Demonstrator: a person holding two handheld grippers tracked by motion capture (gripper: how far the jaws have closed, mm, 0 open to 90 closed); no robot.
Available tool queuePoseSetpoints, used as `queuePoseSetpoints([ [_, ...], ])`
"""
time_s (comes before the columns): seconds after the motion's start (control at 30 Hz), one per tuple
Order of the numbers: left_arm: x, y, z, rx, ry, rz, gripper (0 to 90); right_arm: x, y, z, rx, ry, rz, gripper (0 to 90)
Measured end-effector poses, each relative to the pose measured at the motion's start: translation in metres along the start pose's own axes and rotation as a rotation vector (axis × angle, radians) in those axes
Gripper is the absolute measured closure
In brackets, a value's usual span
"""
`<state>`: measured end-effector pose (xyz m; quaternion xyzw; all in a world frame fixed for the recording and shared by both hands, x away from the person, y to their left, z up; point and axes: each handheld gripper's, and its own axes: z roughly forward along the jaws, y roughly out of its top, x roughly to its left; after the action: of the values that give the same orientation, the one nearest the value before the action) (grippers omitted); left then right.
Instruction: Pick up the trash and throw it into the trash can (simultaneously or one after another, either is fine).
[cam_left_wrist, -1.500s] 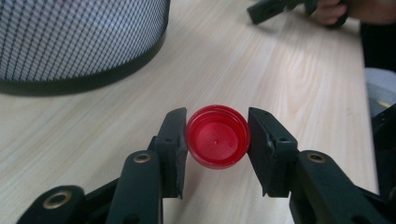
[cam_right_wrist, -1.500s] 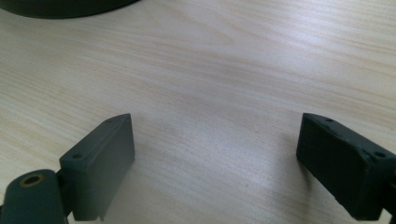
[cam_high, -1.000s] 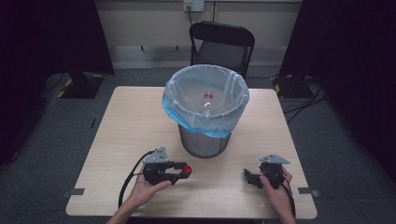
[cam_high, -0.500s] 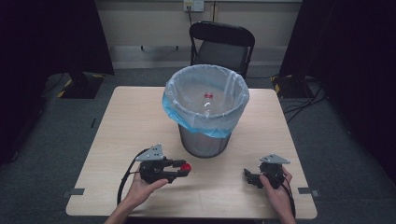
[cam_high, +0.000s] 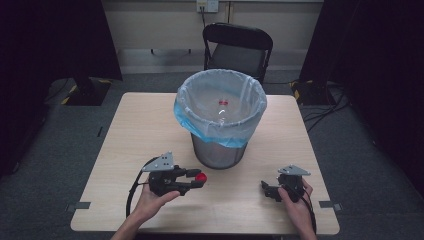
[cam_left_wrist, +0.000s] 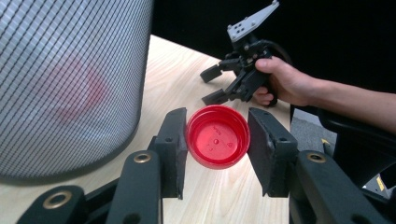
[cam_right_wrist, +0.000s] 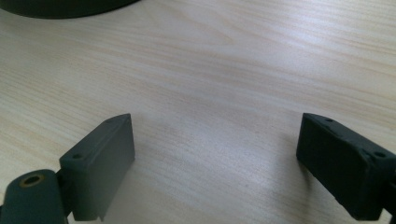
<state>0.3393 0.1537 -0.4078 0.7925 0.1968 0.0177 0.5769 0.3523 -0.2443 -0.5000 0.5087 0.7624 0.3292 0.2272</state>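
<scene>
Black folding chair (cam_high: 238, 47) behind table (cam_high: 135, 125)

L tongs (cam_left_wrist: 217, 154) clamped, raised; R tongs (cam_right_wrist: 215, 163) spread wide, low.

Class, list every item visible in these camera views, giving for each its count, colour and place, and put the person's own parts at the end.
Round red plastic cap: one, red, between the left gripper's jaws, open side toward the camera.
Metal mesh waste bin: one, grey, mid-table.
Plastic bin liner: one, pale blue, folded over the bin's rim.
Small item with a red top inside the bin: one; too small to identify.
Wooden table: one, light wood.
Folding chair: one, black, behind the table.
Wall socket: one, white, back wall.
Left gripper: one, black, near table edge, shut on the cap.
Right gripper: one, black, near table edge, jaws open.
Hands: two, holding the grippers.
</scene>
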Motion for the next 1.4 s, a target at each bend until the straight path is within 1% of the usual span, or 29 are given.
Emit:
queuePoseSetpoints([
  [0.07, -0.001, 0.002, -0.001, -0.004, -0.002, 0.001, 59.2, 0.0, 0.0, 0.0, 0.0, 0.0, 0.0, 10.7],
  [0.1, -0.002, 0.004, -0.002, -0.005, -0.001, 0.008, 59.2, 0.0, 0.0, 0.0, 0.0, 0.0, 0.0, 10.7],
  [0.2, -0.003, 0.011, -0.005, -0.017, -0.015, 0.017, 59.2, 0.0, 0.0, 0.0, 0.0, 0.0, 0.0, 10.7],
  [0.43, -0.004, 0.02, -0.008, -0.039, -0.027, 0.017, 59.2, 0.0, 0.0, 0.0, 0.0, 0.0, 0.0, 10.7],
  [0.47, -0.004, 0.024, -0.009, -0.046, -0.028, 0.025, 59.2, 0.0, 0.0, 0.0, 0.0, 0.0, 0.0, 10.7],
  [0.57, -0.005, 0.029, -0.01, -0.056, -0.034, 0.027, 59.2, 0.0, 0.0, 0.0, 0.0, 0.0, 0.0, 10.7],
  [0.6, -0.006, 0.03, -0.01, -0.058, -0.034, 0.032, 59.2, 0.0, 0.0, 0.0, 0.0, 0.0, 0.0, 10.7],
  [0.63, -0.008, 0.035, -0.011, -0.058, -0.037, 0.049, 59.2, 0.0, 0.0, 0.0, 0.0, 0.0, 0.0, 10.7],
  [0.8, -0.011, 0.043, -0.012, -0.071, -0.04, 0.061, 59.2, 0.0, 0.0, 0.0, 0.0, 0.0, 0.0, 10.7],
  [0.9, -0.011, 0.048, -0.013, -0.086, -0.043, 0.06, 59.2, 0.0, 0.0, 0.0, 0.0, 0.0, 0.0, 10.7],
  [0.93, -0.009, 0.05, -0.014, -0.106, -0.051, 0.057, 59.2, 0.0, 0.0, 0.0, 0.0, 0.0, 0.0, 10.7],
  [1.13, -0.01, 0.058, -0.016, -0.129, -0.059, 0.06, 59.3, 0.0, 0.0, 0.0, 0.0, 0.0, 0.0, 10.7],
  [1.27, -0.012, 0.068, -0.019, -0.156, -0.062, 0.076, 59.2, 0.0, 0.0, 0.0, 0.0, 0.0, 0.0, 10.7],
  [1.33, -0.012, 0.071, -0.021, -0.162, -0.065, 0.076, 59.3, 0.0, 0.0, 0.0, 0.0, 0.0, 0.0, 10.7],
  [1.37, -0.012, 0.071, -0.021, -0.162, -0.065, 0.076, 59.3, 0.0, 0.0, 0.0, 0.0, 0.0, 0.0, 10.7],
  [1.4, -0.012, 0.074, -0.023, -0.173, -0.06, 0.082, 59.2, 0.0, 0.0, 0.0, 0.0, 0.0, 0.0, 10.7],
])
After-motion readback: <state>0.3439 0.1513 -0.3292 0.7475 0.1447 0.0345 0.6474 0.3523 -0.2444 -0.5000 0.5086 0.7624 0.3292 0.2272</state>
